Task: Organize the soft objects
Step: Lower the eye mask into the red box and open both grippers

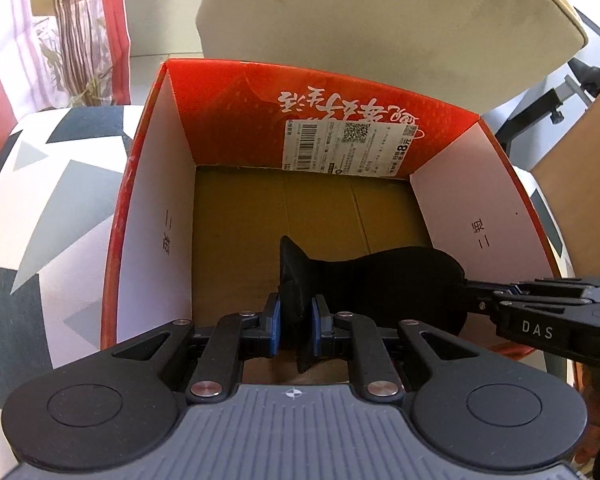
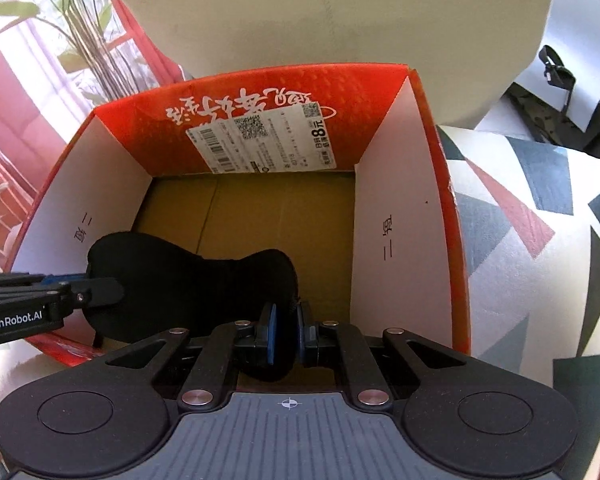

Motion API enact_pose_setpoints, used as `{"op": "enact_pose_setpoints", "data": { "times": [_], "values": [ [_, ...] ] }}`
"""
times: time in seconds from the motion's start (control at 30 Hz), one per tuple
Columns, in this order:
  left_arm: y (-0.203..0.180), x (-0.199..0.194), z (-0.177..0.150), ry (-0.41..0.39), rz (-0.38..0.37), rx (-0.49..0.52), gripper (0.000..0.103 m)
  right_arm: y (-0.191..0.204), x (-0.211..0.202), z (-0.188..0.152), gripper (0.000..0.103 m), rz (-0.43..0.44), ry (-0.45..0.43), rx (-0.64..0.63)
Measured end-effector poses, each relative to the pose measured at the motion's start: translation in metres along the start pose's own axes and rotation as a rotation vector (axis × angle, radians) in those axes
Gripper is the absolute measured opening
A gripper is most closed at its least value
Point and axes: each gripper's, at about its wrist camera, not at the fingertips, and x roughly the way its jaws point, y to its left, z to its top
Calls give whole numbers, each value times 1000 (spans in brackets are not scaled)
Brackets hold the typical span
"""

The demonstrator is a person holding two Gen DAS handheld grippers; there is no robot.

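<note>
A black sock [image 1: 384, 280] hangs stretched between both grippers over the open red cardboard box [image 1: 340, 92]. My left gripper [image 1: 296, 326] is shut on one end of it. In the left wrist view the right gripper [image 1: 466, 286] comes in from the right, shut on the sock's other end. In the right wrist view my right gripper [image 2: 287, 332] is shut on the black sock [image 2: 180, 280], and the left gripper [image 2: 116, 284] holds its far end at the left. The box [image 2: 260, 92] has a brown floor and white inner walls.
The box stands on a seat with a white, grey and red triangle pattern [image 1: 56, 200], also in the right wrist view [image 2: 540, 248]. A beige cushion [image 1: 380, 12] rises behind the box. A plant and red-framed window [image 2: 60, 40] are at the left.
</note>
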Motion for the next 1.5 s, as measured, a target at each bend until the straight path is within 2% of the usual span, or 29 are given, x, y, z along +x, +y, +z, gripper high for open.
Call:
{"op": "enact_pose_setpoints", "data": {
  "times": [0.33, 0.7, 0.73, 0.8, 0.87, 0.97, 1.0, 1.07, 1.13, 1.23, 1.33, 1.4, 1.43, 1.47, 1.5],
  "values": [
    [-5, 11, 7, 56, 35, 72, 17, 5, 15, 15, 10, -23, 76, -42],
    [2, 25, 8, 96, 53, 88, 18, 7, 31, 13, 10, -84, 149, -91],
    [1, 26, 8, 100, 55, 90, 19, 7, 32, 14, 10, -86, 150, -89],
    [0, 25, 8, 96, 50, 103, 29, 7, 32, 14, 12, -91, 153, -89],
    [0, 20, 8, 77, 29, 118, 49, 8, 30, 14, 14, -90, 153, -92],
    [-1, 7, 7, 34, -3, 131, 60, 12, 25, 14, 25, -87, 126, -99],
    [-1, 2, 6, 11, -16, 131, 63, 15, 21, 14, 32, -84, 106, -112],
    [-3, -13, 5, -45, -39, 131, 76, 23, 10, 13, 44, -91, 65, -158],
    [-5, -31, 2, -110, -61, 140, 81, 32, -6, 9, 45, -91, -3, -223],
    [-11, -62, -7, -214, -71, 173, 85, 40, -34, 1, 58, -72, -100, -279],
    [-13, -93, -22, -319, -54, 214, 91, 42, -67, -9, 68, -16, -211, -284],
    [-13, -116, -37, -391, -24, 235, 96, 39, -90, -17, 88, 19, -302, -272],
    [-12, -128, -45, -429, -3, 240, 101, 38, -99, -22, 92, 34, -341, -263],
    [-10, -139, -55, -469, 25, 244, 103, 35, -109, -29, 99, 54, -378, -251],
    [-9, -149, -64, -504, 49, 247, 103, 33, -117, -35, 100, 70, -405, -240]
  ]
}}
